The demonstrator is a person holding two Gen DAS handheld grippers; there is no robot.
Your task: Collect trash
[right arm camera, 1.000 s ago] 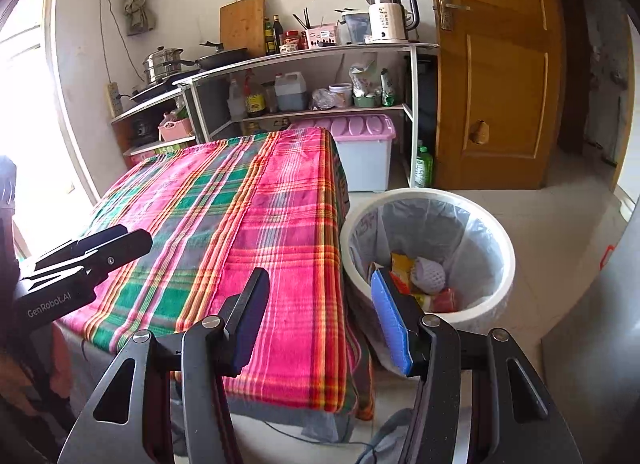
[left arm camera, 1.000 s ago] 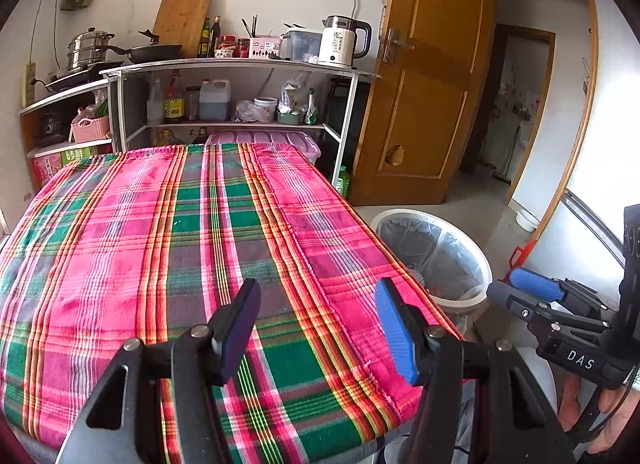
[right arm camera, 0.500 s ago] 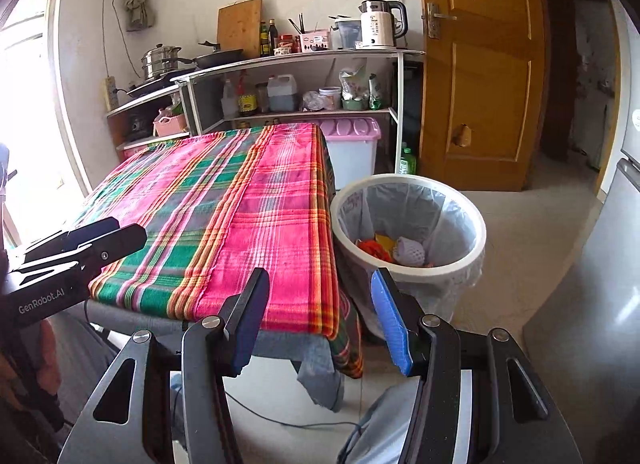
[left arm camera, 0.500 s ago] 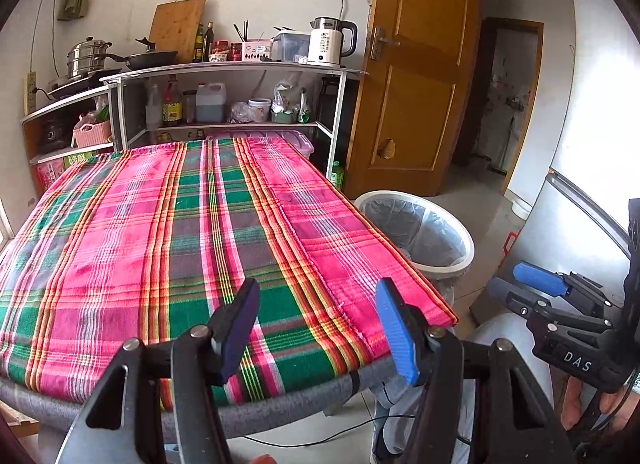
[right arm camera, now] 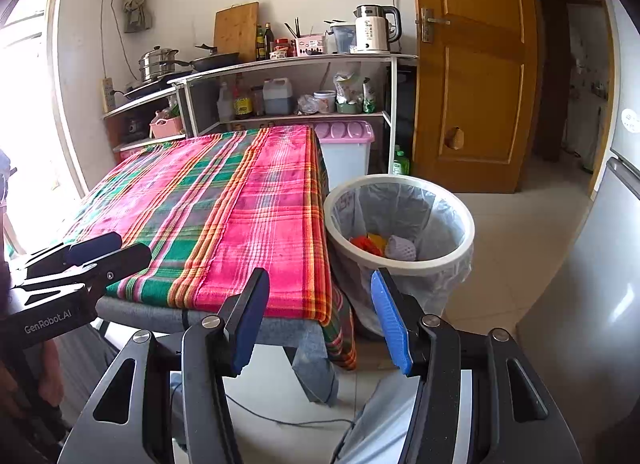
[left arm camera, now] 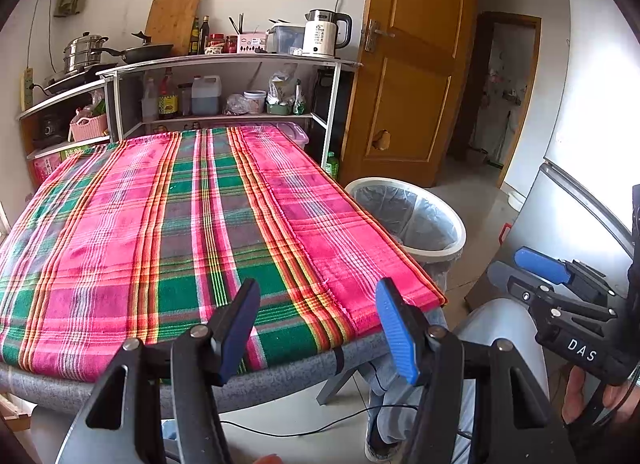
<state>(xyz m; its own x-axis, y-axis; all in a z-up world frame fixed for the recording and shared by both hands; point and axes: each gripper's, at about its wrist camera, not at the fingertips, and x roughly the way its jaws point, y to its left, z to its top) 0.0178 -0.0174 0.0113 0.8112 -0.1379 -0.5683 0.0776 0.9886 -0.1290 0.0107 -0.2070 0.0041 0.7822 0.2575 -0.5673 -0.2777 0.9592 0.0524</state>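
Note:
A white trash bin (right arm camera: 400, 184) lined with a clear bag stands on the floor at the right side of the table; it also shows in the left wrist view (left arm camera: 448, 220). Inside lie red and yellow wrappers (right arm camera: 366, 242) and a pale foam net ball (right arm camera: 400, 248). The table carries a pink and green plaid cloth (left arm camera: 180, 224) with nothing on it. My left gripper (left arm camera: 318, 328) is open and empty, in front of the table's near edge. My right gripper (right arm camera: 318, 318) is open and empty, back from the bin and the table corner.
A shelf unit (left arm camera: 240, 64) with pots, bottles and a kettle (left arm camera: 324, 34) stands behind the table. A wooden door (left arm camera: 412, 76) is to the right, a grey fridge (right arm camera: 600, 264) at far right. A pink-lidded storage box (right arm camera: 346, 144) sits behind the bin. A cable lies on the floor.
Both grippers have pulled back and away from the table and bin, so the table's near edge and legs now show. Both stay open and empty.

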